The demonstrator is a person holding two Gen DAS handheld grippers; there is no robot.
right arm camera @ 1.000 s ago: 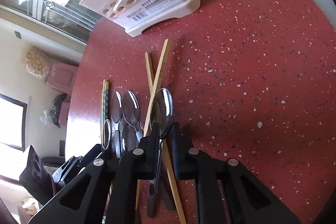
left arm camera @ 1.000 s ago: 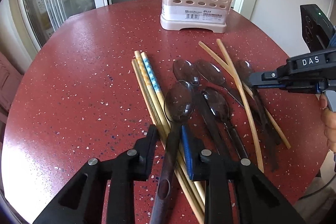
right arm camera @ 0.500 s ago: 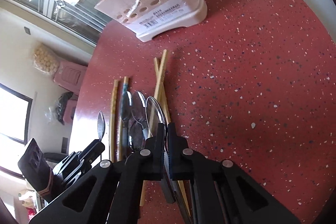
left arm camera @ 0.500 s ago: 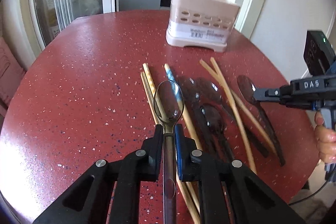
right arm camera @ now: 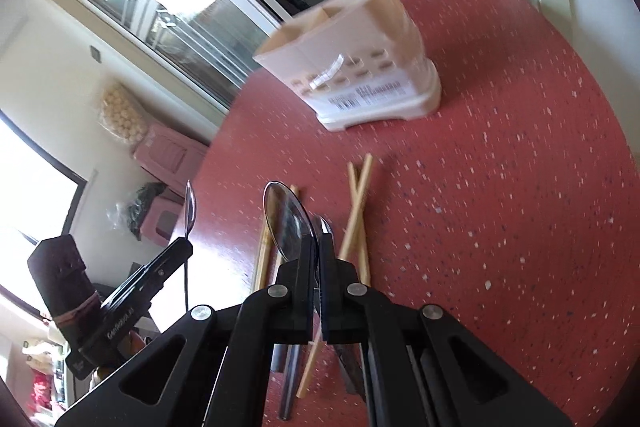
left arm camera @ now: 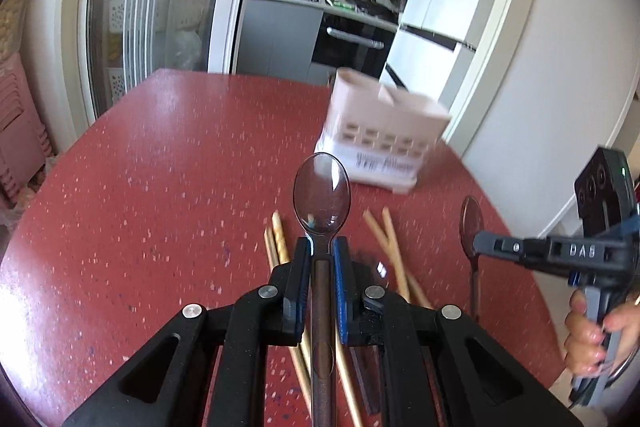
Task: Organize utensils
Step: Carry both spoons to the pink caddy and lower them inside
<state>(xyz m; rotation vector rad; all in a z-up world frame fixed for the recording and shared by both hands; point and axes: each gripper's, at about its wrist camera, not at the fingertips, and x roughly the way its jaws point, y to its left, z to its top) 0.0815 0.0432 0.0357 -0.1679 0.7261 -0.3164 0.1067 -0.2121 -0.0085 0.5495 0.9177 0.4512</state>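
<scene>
Motion blur smears the pink utensil holder and its label, and both gripper bodies hide most of the chopsticks lying on the speckled red tabletop. The left gripper is clamped on a clear spoon, lifted above the tabletop; the right gripper pinches another spoon. There's a kitchen behind.

The pale pink perforated plastic utensil caddy is motion-blurred, its label unreadable. Bamboo chopsticks and dark spoon handles vanish beneath the black gripper frames.
</scene>
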